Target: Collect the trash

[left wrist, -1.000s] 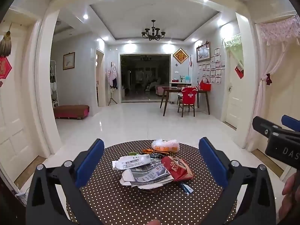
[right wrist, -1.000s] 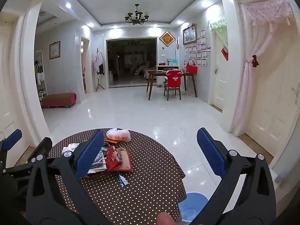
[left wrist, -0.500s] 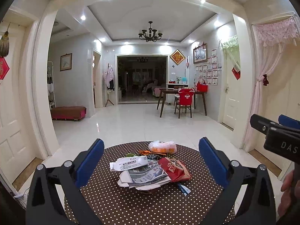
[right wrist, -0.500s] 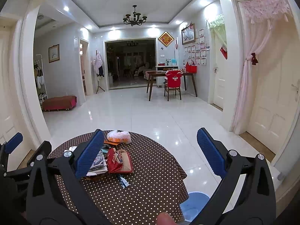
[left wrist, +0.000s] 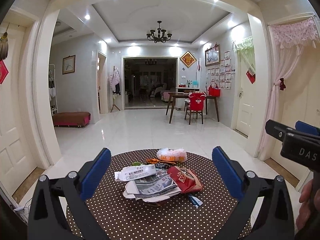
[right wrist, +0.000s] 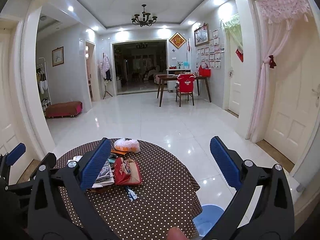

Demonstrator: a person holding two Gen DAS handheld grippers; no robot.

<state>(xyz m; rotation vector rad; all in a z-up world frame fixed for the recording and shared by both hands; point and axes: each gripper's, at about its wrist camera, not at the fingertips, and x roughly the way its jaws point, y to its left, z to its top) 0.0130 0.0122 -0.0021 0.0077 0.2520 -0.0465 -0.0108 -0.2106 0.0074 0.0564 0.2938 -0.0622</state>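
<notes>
Bare tablecloth (left wrist: 152,218) lies before the trash pile (left wrist: 158,178) (right tongs (left wrist: 296,134) flank it).

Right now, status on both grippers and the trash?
Left gripper open, right gripper open, both empty. Paper-and-wrapper trash pile untouched on brown polka-dot round table. Nothing blocking.

Bench (left wrist: 140,220): matt brown cloth, white-dotted. Between the left claw (left wrist: 160,172) pads (left wrist: 96,172), which are ribbed blue on matt black plastic: creased printed paper (left wrist: 152,186), glossy red wrapper (left wrist: 184,178); beyond, crinkled clear plastic bag (left wrist: 172,154). Floor (left wrist: 140,132): glossy white tile.
</notes>
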